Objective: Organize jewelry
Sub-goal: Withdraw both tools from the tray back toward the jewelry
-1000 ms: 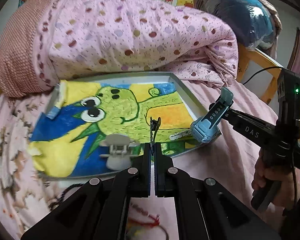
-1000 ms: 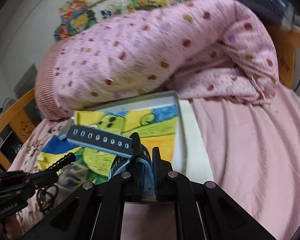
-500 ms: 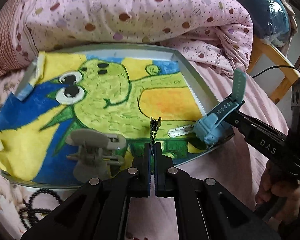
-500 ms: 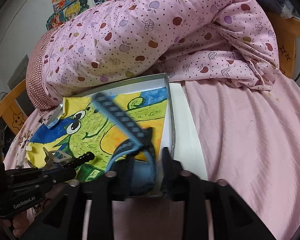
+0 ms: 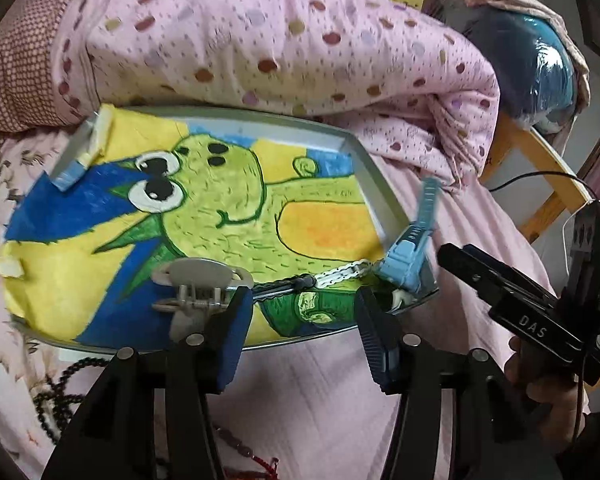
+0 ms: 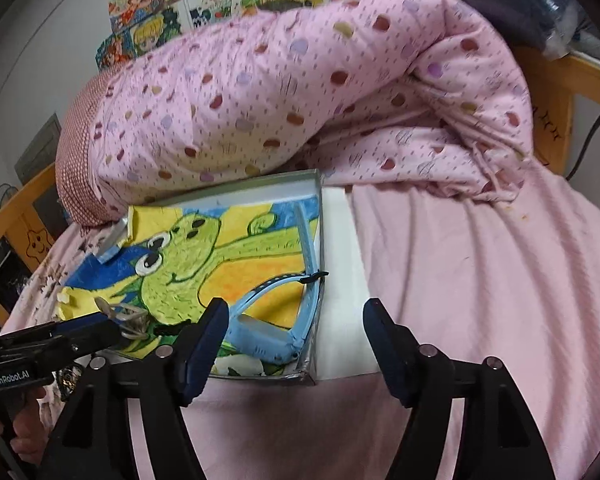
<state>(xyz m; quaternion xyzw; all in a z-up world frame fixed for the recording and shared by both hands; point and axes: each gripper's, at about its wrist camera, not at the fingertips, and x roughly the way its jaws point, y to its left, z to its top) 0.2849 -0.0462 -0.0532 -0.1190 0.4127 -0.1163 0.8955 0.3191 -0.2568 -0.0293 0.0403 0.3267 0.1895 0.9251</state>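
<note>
Across the bed: a pink sheet (image 6: 480,300) covers the mattress, with a pink dotted quilt (image 5: 280,40) rolled up along the far side.
Tray: a shallow metal tray (image 5: 374,176) lies on the sheet against the quilt, lined with a bright drawing of a green cartoon creature (image 5: 220,200) on yellow and blue.
Left hand-held gripper (image 5: 304,328): low over the tray's near edge, its jaws opening, nothing pressed between the pads; a thin dark-and-white chain bracelet (image 5: 320,278) lies on the drawing just beyond the tips.
Right hand-held gripper (image 6: 296,344): at the tray's near right corner, jaws opening and already wide, pads clear of the watch.
Watch: a light blue wristwatch (image 6: 272,332) sits inside the tray in that near right corner, one strap (image 6: 306,240) standing up along the tray wall.
Hair clip: a grey claw clip (image 5: 198,284) rests in the tray near its front edge, left of the bracelet.
Beads: a dark bead string (image 5: 60,392) lies on the sheet outside the tray, front left; a red cord (image 5: 256,460) lies closer in.
</note>
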